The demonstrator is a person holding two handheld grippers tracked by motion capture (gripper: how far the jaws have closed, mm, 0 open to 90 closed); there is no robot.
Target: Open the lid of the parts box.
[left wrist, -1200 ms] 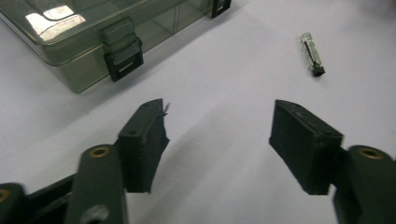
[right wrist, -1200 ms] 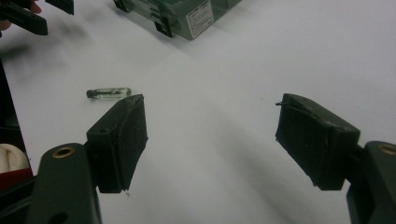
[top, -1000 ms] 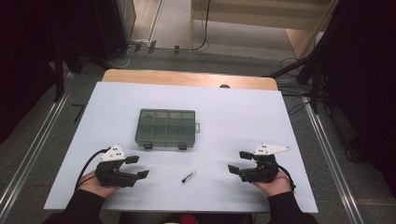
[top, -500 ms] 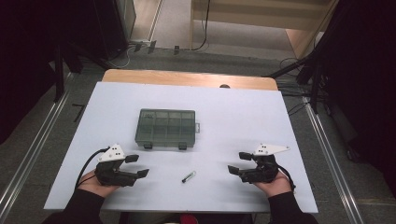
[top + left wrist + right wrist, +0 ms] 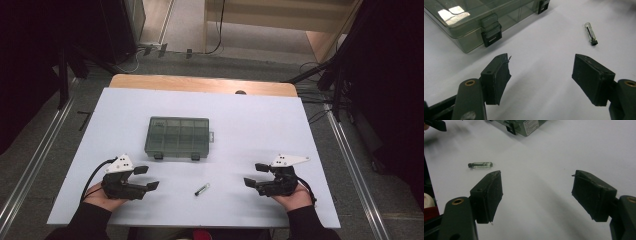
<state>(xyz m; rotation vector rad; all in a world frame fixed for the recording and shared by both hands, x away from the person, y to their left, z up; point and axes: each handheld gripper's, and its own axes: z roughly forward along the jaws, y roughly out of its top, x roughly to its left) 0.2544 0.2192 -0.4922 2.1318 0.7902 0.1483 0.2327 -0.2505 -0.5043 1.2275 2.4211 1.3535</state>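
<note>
- left gripper [image 5: 148, 178] sits at about 8 o'clock on the white table [image 5: 250, 125], held in a hand [image 5: 102, 197]; its jaws are spread wide with nothing between them.
- a closed, clear greenish box [image 5: 177, 136] with dividers lies near the table's centre, at 1 o'clock from that gripper.
- a small glass vial [image 5: 201, 189] with a dark cap lies flat at 6 o'clock, between the two grippers and apart from both.
- right gripper [image 5: 255, 175] sits at 4 o'clock, jaws spread wide and empty, pointing toward the vial.

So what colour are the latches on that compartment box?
Black latches on a translucent grey-green plastic box, clearest in left gripper view.
</note>
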